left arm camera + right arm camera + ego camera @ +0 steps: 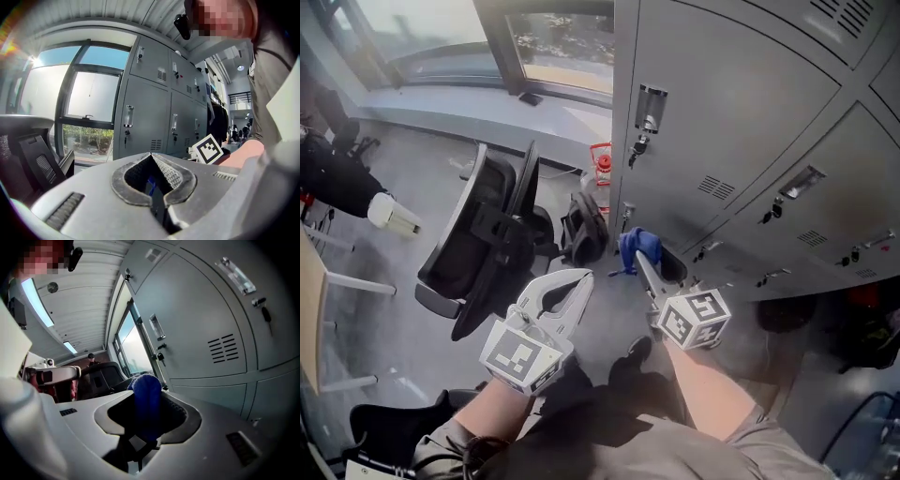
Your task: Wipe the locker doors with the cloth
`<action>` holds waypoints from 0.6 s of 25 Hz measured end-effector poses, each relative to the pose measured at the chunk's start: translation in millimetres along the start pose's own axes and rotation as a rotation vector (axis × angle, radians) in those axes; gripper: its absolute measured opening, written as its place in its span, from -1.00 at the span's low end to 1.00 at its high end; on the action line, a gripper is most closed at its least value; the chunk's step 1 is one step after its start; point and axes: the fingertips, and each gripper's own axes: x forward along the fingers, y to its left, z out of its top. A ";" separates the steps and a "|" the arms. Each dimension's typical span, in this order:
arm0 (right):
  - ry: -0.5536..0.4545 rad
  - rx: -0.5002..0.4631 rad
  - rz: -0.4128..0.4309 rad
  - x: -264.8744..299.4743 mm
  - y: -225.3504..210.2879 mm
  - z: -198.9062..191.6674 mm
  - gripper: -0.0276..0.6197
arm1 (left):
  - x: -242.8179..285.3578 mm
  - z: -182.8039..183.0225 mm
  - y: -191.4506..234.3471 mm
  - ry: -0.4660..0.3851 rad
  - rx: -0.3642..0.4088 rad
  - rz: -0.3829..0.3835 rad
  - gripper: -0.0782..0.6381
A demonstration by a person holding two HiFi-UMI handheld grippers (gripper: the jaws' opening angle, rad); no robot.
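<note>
At the foot of the locker doors, the right hand-held gripper is clamped on the blue cloth; the cloth bunches out past the jaw tips at the gripper's 12 o'clock, near the lowest door; no view confirms contact. The left hand-held gripper sits at 9 o'clock of the right one, jaws together, nothing held. Judged step: approach, wiping not yet begun. Next move calls for pressing the cloth flat on a panel and sweeping; keep clear of the handle and the key.

Black office chair on grey floor beside bright window
</note>
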 end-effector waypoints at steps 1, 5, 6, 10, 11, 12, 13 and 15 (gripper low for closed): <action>0.013 0.000 0.007 9.8 -10.1 -2.2 -0.44 | 6.4 1.2 3.4 -0.006 -0.006 0.015 -0.76; 0.034 -0.032 -0.021 52.1 -42.7 2.8 -0.44 | 32.8 6.6 24.4 -0.055 -0.021 0.012 -0.76; 0.031 -0.040 -0.042 61.7 -48.5 2.0 -0.44 | 38.6 5.0 28.6 -0.064 -0.027 -0.004 -0.76; 0.016 -0.060 -0.129 100.3 -63.0 -7.7 -0.44 | 56.6 -5.6 44.6 -0.079 -0.016 -0.071 -0.76; 0.014 -0.069 -0.151 109.7 -66.1 -11.1 -0.44 | 59.1 -8.0 48.4 -0.081 -0.009 -0.085 -0.76; 0.014 -0.076 -0.175 118.0 -69.7 -14.8 -0.44 | 60.9 -10.6 51.5 -0.081 -0.006 -0.098 -0.76; 0.013 -0.080 -0.199 125.4 -73.5 -18.0 -0.44 | 61.9 -13.7 54.2 -0.079 -0.005 -0.112 -0.76; 0.004 -0.083 -0.240 138.5 -79.5 -21.8 -0.44 | 63.2 -21.4 59.9 -0.069 -0.003 -0.140 -0.76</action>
